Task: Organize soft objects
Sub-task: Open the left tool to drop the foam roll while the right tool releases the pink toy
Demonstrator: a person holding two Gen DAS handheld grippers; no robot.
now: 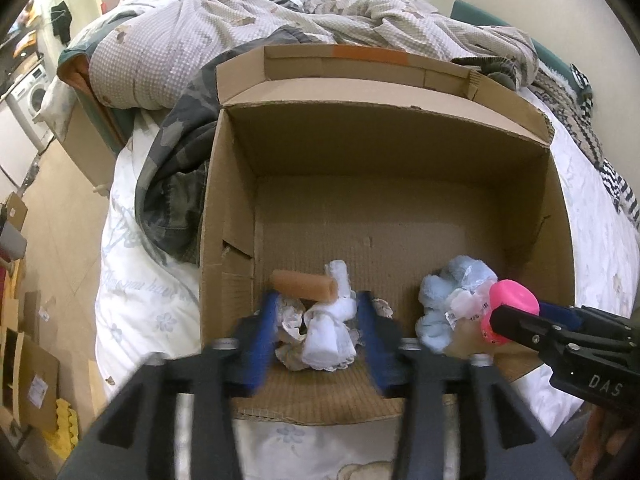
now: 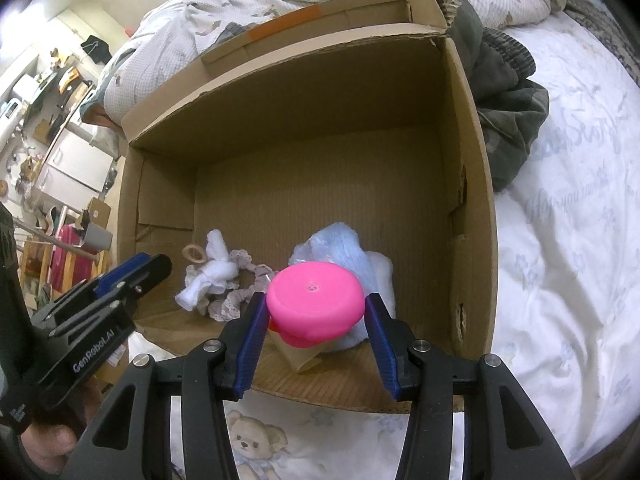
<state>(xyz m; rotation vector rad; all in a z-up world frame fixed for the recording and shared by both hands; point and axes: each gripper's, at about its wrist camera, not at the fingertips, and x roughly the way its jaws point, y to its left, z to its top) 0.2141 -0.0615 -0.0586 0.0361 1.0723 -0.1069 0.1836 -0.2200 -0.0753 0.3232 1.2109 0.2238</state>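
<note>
Reading "GenRobot.AI" on left gripper (image 2: 154, 270), "DAS" on right gripper (image 1: 516, 322)

An open brown cardboard box (image 1: 400, 184) fills the middle of the frame. At lower centre the left gripper (image 1: 318, 336) has its blue fingers (image 1: 262, 344) spread either side of a crumpled white lace-trimmed cloth (image 1: 328, 332), clear of it, below a tan foam cylinder (image 1: 304, 286). At lower right the right gripper (image 1: 516, 320) clasps a pink plastic-capped object (image 1: 514, 300) beside a fluffy pale-blue bundle (image 1: 444, 304).

Both views are taken from the wrists, looking steeply down and close into the open box (image 1: 384, 184) on the bed (image 1: 132, 320). The left view is set over its near left corner, the right view over its near right. The box floor and white bundle (image 2: 208, 280) are shared.
</note>
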